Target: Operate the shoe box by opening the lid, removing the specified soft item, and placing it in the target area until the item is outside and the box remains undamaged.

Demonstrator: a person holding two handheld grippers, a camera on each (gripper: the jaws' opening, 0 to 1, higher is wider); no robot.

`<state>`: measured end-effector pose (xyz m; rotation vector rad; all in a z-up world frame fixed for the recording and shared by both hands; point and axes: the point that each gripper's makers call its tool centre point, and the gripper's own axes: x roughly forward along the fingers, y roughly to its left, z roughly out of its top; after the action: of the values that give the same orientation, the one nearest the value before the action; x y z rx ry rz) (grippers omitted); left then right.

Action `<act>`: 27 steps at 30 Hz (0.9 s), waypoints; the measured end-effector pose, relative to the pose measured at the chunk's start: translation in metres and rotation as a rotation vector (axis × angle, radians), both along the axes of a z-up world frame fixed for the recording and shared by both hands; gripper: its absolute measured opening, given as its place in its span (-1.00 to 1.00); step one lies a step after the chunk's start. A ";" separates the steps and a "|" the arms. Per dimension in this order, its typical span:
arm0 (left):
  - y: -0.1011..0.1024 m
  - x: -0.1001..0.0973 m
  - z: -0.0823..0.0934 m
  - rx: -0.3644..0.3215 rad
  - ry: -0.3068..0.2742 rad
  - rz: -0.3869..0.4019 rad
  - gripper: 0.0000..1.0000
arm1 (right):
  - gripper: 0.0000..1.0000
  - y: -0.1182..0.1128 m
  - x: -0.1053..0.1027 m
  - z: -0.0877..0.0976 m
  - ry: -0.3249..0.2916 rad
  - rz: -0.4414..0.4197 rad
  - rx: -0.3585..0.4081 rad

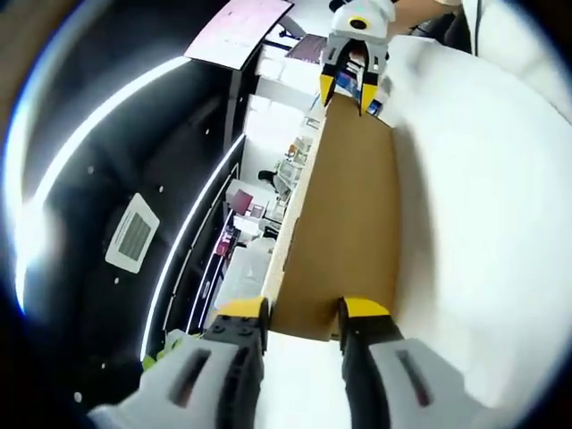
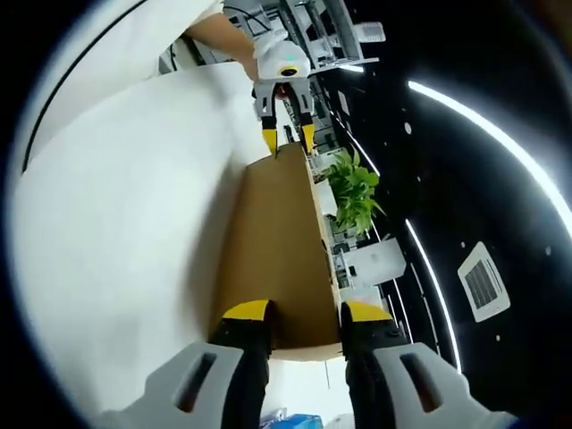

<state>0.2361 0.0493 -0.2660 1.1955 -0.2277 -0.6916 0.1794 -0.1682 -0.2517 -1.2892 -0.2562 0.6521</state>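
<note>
The brown cardboard lid (image 1: pixel 344 223) is lifted, pinched at opposite ends by the left gripper (image 1: pixel 304 313) and right gripper (image 2: pixel 304 315), above the white surface (image 2: pixel 116 232); the soft item is yet to come out.

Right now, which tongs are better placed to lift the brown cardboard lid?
Neither clearly: left tongs and right tongs each grip opposite ends of the flat brown cardboard lid. Probably use both.

A lab or office: black ceiling with light strips (image 1: pixel 192 228), air vent (image 2: pixel 483 284), cluttered desks (image 1: pixel 246 210), potted plant (image 2: pixel 353 189).
</note>
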 end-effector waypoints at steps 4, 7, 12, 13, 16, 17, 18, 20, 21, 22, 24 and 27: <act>0.001 -0.001 -0.004 -0.010 0.028 -0.003 -0.37 | -0.40 0.000 0.000 -0.004 0.009 -0.005 -0.005; 0.005 -0.006 0.002 -0.015 0.034 -0.008 -0.37 | -0.40 0.000 0.000 -0.006 0.015 -0.005 -0.003; 0.007 -0.006 0.000 -0.019 0.048 -0.008 -0.38 | -0.41 0.000 -0.001 -0.010 0.033 -0.005 0.005; 0.007 -0.006 0.000 -0.020 0.050 -0.009 -0.38 | -0.41 0.000 -0.001 -0.011 0.040 -0.004 0.010; 0.007 -0.007 -0.001 -0.044 0.073 -0.013 -0.38 | -0.41 0.001 -0.002 -0.011 0.105 -0.012 0.088; 0.006 -0.007 -0.002 -0.043 0.080 -0.017 -0.38 | -0.41 0.001 -0.001 -0.009 0.101 -0.015 0.077; 0.007 -0.007 -0.003 -0.048 0.090 -0.018 -0.38 | -0.41 0.001 -0.001 -0.010 0.100 -0.014 0.069; 0.007 -0.007 -0.002 -0.040 0.093 -0.020 -0.39 | -0.42 0.000 -0.002 -0.011 0.109 -0.017 0.069; 0.007 -0.007 -0.002 -0.040 0.091 -0.016 -0.39 | -0.42 0.000 -0.001 -0.012 0.117 -0.020 0.085; 0.006 -0.007 -0.002 -0.038 0.086 -0.015 -0.39 | -0.42 0.000 -0.001 -0.012 0.116 -0.021 0.087; 0.006 -0.007 -0.002 -0.051 0.081 -0.015 -0.39 | -0.42 0.000 -0.002 -0.013 0.110 -0.027 0.084; 0.005 -0.007 -0.002 -0.056 0.074 -0.020 -0.38 | -0.42 0.001 -0.002 -0.012 0.126 -0.043 0.110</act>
<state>0.2288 0.0547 -0.2680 1.1133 -0.1960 -0.7406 0.1778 -0.1676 -0.2638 -1.1407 -0.1587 0.6711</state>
